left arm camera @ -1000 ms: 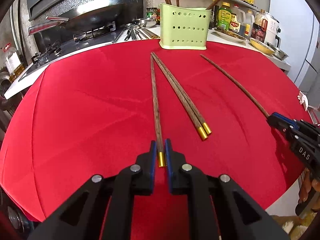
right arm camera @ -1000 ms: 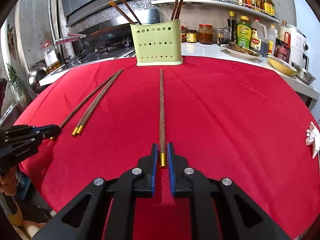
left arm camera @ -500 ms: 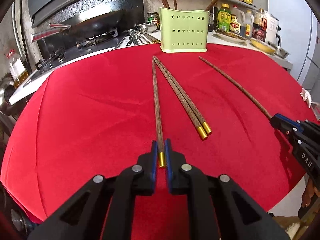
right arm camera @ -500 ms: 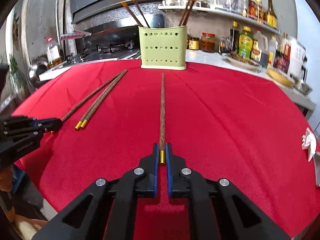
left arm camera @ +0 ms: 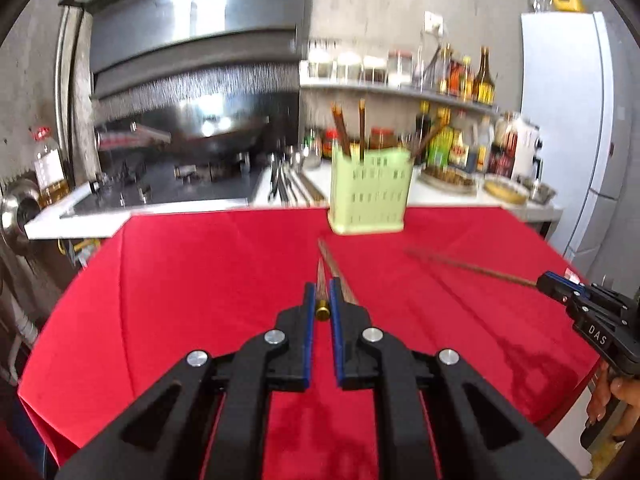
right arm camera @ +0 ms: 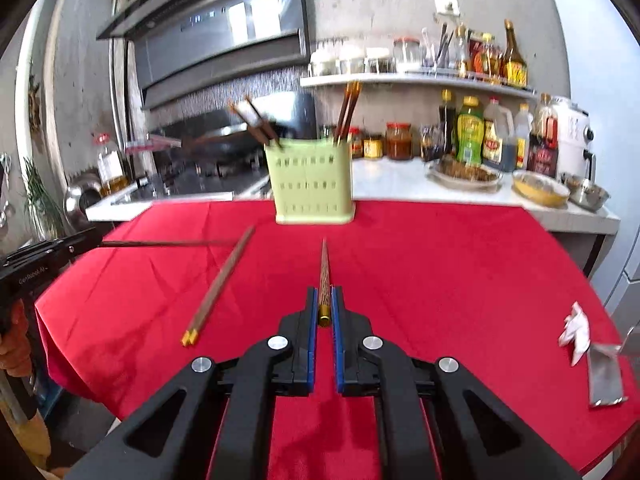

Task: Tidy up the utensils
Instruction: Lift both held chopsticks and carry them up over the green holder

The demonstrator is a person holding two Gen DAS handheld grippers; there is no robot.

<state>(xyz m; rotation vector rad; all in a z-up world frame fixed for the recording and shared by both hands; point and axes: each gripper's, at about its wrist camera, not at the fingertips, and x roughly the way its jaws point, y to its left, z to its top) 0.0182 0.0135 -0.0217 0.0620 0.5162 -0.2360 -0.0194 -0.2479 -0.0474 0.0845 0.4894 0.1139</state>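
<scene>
Left chopstick: we clamp a dark wooden chopstick with a gold cap [left arm camera: 321, 280] in our left gripper [left arm camera: 321, 304], lifted off the red cloth [left arm camera: 200, 280].
Right chopstick: our right gripper [right arm camera: 324, 308] is closed on a matching gold-capped wooden chopstick [right arm camera: 323, 276].
Loose pair: two wooden chopsticks [right arm camera: 218, 292] lie left of our right gripper.
Holder: a pale green perforated plastic holder [right arm camera: 312, 188] stands ahead, sticks upright inside.

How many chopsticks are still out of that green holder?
4: one in the left gripper, one in the right gripper, and a pair lying together on the red cloth.
</scene>
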